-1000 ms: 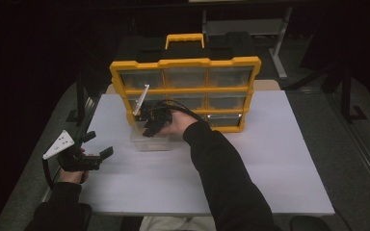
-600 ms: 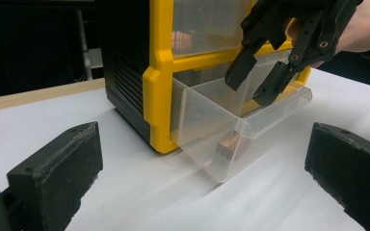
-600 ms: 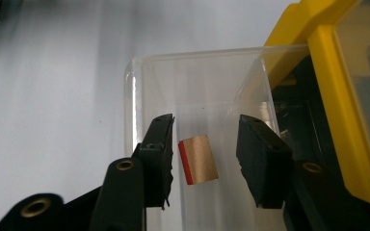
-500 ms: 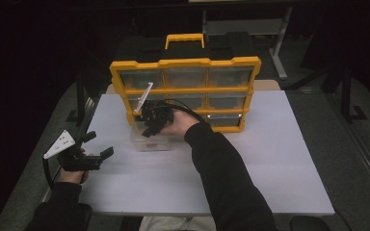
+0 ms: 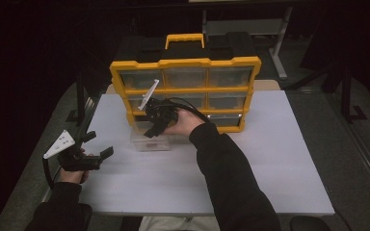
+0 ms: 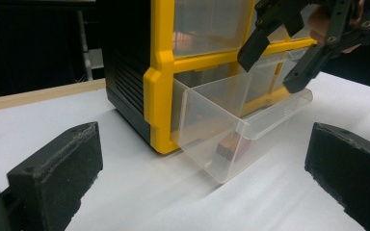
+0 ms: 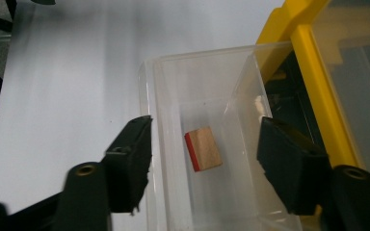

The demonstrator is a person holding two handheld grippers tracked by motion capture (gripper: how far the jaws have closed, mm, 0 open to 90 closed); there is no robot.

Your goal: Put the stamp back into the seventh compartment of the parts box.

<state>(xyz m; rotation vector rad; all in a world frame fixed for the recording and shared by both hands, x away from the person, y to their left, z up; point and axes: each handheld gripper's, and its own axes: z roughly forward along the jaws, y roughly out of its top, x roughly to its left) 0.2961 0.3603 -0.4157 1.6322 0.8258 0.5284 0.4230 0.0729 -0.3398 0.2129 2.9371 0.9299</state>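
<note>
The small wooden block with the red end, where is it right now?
The small wooden block lies on the floor of the clear plastic drawer pulled out of the yellow organiser's bottom-left slot, directly beneath the right gripper.

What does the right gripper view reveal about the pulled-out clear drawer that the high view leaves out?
Right gripper view: a small wooden block with one red face lies on the floor of the clear plastic drawer; the right gripper hangs above it, jaws just opened, pressing nothing. High view: the yellow and black drawer cabinet entire, its handle, the white table and the left gripper apart at the left. Both: drawer, cabinet, table, right gripper.
</note>
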